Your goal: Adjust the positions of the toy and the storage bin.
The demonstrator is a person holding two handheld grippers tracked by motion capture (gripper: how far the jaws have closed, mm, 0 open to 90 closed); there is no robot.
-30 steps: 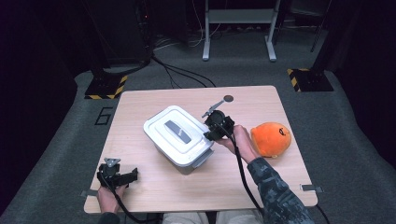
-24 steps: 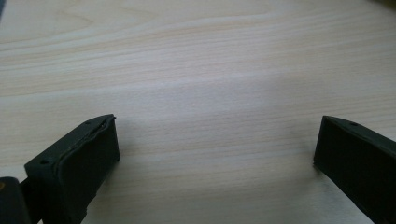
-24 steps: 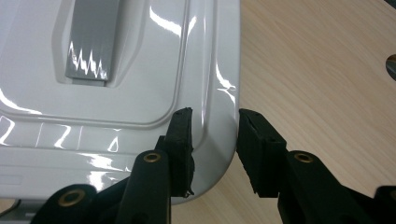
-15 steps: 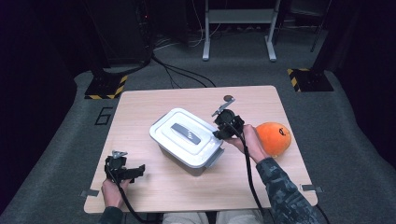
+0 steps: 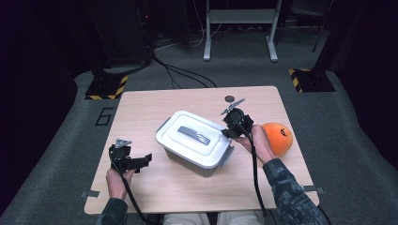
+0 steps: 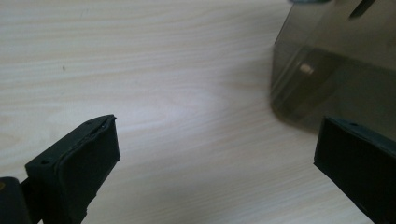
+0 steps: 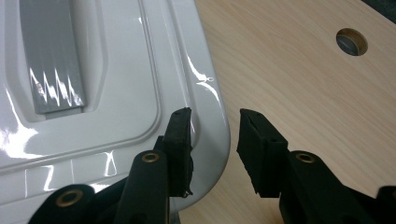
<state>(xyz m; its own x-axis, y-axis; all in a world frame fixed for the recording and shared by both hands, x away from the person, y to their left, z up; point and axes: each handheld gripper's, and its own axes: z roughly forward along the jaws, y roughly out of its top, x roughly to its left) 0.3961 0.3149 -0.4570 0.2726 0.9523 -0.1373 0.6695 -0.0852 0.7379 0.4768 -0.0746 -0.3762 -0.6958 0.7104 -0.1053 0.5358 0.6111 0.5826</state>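
The box [image 5: 199, 162] sits in the middle of the table [image 5: 155, 108], just in front of the person's hands. It is hard grey plastic with a shiny white lid [image 5: 195, 140], and it looks stiff and not very heavy, though I cannot see what is inside. The lid looks smooth and slippery, so a grip could slide off it. Good spots to grab are the thin edge of the lid or the grey handle [image 5: 192, 135] set flat in its top. Closest to the person, the left gripper [image 5: 145, 160] hangs over the bare wood with its fingers [image 6: 84, 158] spread wide apart. Nothing is between them, and they touch nothing. The dark wall of the box [image 6: 336, 70] is near, just ahead of one finger. A bit farther away, the right gripper [image 5: 228, 131] is at the far right corner of the lid [image 7: 116, 70]. Its fingers [image 7: 180, 140] are close together, one over the lid and one just past the rim. They seem to pinch that edge, though a thin gap shows beside the outer finger. To the right of that hand lies a round orange thing [image 5: 277, 138], apart from the box. Farthest off is a small round hole [image 5: 229, 99] in the table.
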